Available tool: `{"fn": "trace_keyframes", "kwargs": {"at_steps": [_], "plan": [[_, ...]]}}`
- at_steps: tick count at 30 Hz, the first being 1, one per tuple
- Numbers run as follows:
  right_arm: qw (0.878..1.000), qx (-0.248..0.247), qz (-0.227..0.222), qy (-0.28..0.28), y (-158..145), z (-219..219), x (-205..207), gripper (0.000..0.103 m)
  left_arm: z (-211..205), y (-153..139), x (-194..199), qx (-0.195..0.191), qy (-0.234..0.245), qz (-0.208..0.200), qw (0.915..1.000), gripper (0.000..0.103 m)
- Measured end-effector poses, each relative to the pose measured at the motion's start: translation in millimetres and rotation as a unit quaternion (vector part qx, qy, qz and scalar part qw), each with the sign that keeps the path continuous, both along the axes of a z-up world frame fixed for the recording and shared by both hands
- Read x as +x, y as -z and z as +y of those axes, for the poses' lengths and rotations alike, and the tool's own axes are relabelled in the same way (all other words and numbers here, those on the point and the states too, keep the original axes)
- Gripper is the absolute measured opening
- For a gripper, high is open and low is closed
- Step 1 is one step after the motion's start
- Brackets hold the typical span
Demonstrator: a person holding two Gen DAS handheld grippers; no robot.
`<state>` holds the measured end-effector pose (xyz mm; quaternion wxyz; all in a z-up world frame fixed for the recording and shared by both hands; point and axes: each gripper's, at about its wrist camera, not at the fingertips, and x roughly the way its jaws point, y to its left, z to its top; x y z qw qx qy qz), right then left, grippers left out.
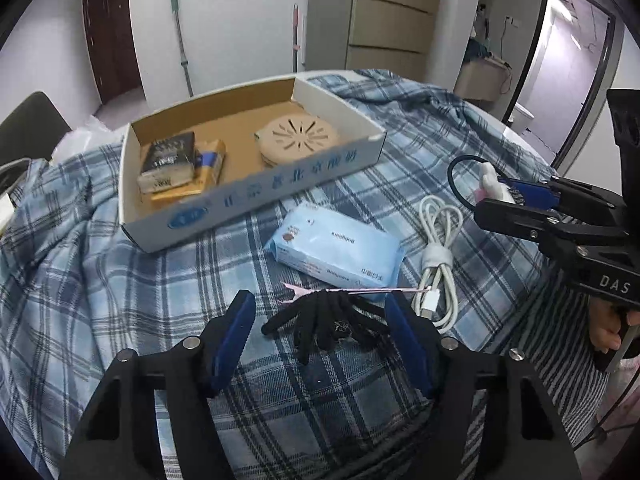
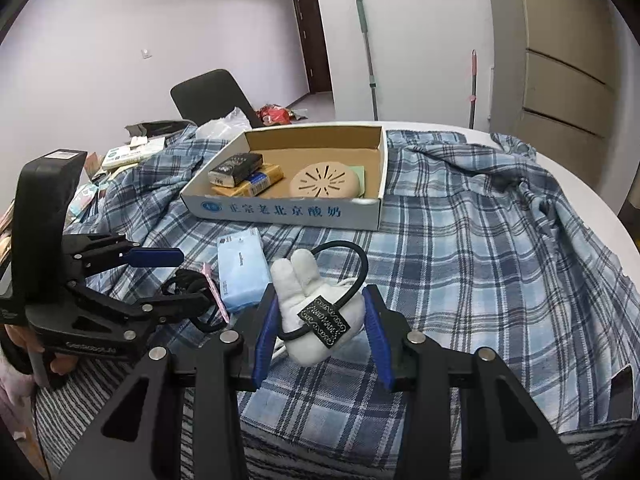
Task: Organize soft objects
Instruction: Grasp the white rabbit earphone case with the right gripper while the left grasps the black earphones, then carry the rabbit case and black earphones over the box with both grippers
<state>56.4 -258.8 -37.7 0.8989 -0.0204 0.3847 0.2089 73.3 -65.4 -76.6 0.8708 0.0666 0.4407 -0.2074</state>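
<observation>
White charging cable [image 1: 436, 256] only in left view at 3 o'clock, left tongs [image 1: 322, 320] wide open around black hair ties [image 1: 324, 320], right tongs [image 2: 320, 320] clamped on plush hair tie [image 2: 316, 312].

Cardboard tray [image 2: 280, 210] is sitting on the cloth-covered bench [image 2: 460, 240], w/ a vented disc [image 2: 325, 186] and stacked packs [image 2: 244, 178] lying inside. Tissue pack [image 1: 334, 249] is lying just in front of the tray; coiled cable [image 1: 438, 256] is lying beside that pack, to its right in the left wrist view. Bundle of hair ties [image 1: 328, 322] is lying nearer than the pack.
</observation>
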Motion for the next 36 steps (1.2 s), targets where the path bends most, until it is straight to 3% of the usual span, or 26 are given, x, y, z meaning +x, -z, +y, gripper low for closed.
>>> {"fn": "trace_keyframes", "kwargs": {"at_steps": [5,8,9,19,26,30,36], "plan": [[1.0,-0.003,0.008,-0.006,4.3,2.4,1.4,0.04,-1.8,11.4,5.1,0.001,0.005,0.023,0.9997,0.04],[1.0,-0.003,0.012,-0.004,6.4,1.9,2.5,0.04,-3.6,11.3,3.6,0.0,0.012,0.02,0.9997,0.017],[1.0,-0.004,0.013,-0.002,7.0,1.6,2.8,0.04,-4.3,10.4,1.7,0.002,0.013,0.013,0.9998,0.015],[1.0,-0.01,0.0,-0.006,6.5,3.5,-0.5,0.04,-2.0,-14.1,-28.5,0.0,0.01,-0.103,0.9946,0.013],[1.0,-0.009,-0.027,0.005,-0.2,1.1,-7.6,0.04,3.3,-26.1,-42.4,-0.006,-0.003,-0.153,0.9882,0.013],[0.998,-0.006,-0.058,0.002,-8.0,1.5,-17.2,0.04,8.3,-33.8,-49.7,-0.012,-0.02,-0.182,0.9831,0.013],[0.987,0.013,-0.157,0.012,-50.0,2.7,-36.4,0.04,12.6,-59.0,-68.0,-0.013,-0.051,-0.233,0.9709,0.013]]}}
